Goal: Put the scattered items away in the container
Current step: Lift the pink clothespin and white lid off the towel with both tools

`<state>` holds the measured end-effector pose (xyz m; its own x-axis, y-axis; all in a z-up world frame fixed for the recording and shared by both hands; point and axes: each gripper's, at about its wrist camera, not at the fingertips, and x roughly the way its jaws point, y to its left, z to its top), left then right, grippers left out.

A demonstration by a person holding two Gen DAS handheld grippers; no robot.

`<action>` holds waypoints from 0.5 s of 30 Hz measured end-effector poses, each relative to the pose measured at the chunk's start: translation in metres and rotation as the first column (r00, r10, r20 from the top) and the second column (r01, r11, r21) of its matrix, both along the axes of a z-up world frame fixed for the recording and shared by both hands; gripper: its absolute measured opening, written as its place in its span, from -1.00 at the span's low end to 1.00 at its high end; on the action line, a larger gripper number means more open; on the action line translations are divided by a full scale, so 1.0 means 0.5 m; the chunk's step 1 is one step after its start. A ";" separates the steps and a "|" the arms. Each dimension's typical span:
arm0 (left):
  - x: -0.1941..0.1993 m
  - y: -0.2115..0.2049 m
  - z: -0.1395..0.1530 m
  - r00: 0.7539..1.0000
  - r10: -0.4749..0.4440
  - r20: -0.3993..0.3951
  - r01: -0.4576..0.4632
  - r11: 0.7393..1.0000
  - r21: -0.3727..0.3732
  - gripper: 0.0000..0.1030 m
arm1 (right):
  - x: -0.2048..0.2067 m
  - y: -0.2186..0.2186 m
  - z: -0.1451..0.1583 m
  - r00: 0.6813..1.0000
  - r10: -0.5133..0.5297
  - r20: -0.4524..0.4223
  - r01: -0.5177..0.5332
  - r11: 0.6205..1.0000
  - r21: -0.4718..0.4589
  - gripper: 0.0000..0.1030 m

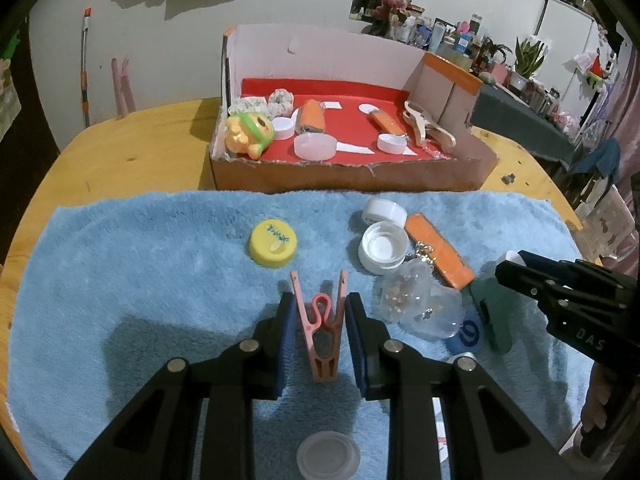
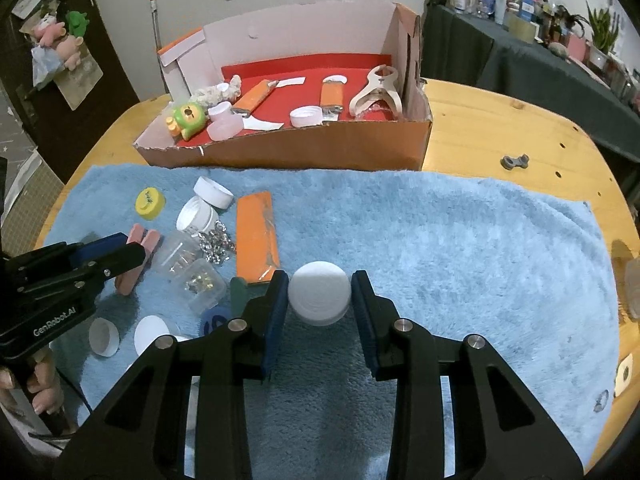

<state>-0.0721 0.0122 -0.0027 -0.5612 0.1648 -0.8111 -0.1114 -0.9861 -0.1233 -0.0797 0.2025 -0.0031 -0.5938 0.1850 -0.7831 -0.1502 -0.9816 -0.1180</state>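
Nearest item: small translucent round plastic lid (image 1: 328, 455), lying on the fluffy blue towel (image 1: 160, 280) just below the left gripper (image 1: 320, 336).
Left jaws: pressed on a pink plastic clothes peg (image 1: 320, 332), one pad on each side of it; the peg is held.
Peg axis: long axis runs away from the camera, the two open prongs pointing toward the box, the closed end toward the gripper body.
Right jaws: pinched on a white round plastic cap (image 2: 319, 298) by the right gripper (image 2: 320, 300); the cap is held flat, its top face upward, close over the towel.
Container: orange cardboard box with red floor (image 1: 352, 176), standing on the round wooden worktop (image 1: 132, 148) just behind the towel; a green and orange toy figure (image 1: 250, 134), caps and orange strips are already inside.
Still scattered: yellow bottle cap (image 1: 273, 243), two white caps, an orange flat strip (image 1: 438, 254), a clear plastic case with small metal pieces (image 1: 420, 304).
Step in hand: both grasps seem closed; the lift is judged to be next.
Next move: both items must be raised over the front wall of the box, and released only above the red floor, in a free place between the things already there.
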 end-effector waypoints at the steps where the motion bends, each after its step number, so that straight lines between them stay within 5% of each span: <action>1: 0.000 0.001 0.003 1.000 -0.001 -0.002 0.001 1.000 0.000 -0.49 | 0.001 -0.002 0.003 1.000 0.004 -0.002 -0.004 1.000 0.001 -0.40; 15: 0.001 -0.008 0.010 1.000 0.006 -0.006 -0.006 1.000 0.008 -0.49 | 0.001 -0.003 0.011 1.000 0.004 -0.014 -0.004 1.000 0.012 -0.40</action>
<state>-0.0718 0.0080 0.0021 -0.5668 0.1675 -0.8066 -0.1060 -0.9858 -0.1302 -0.0792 0.2009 0.0024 -0.6053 0.1921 -0.7725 -0.1481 -0.9807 -0.1278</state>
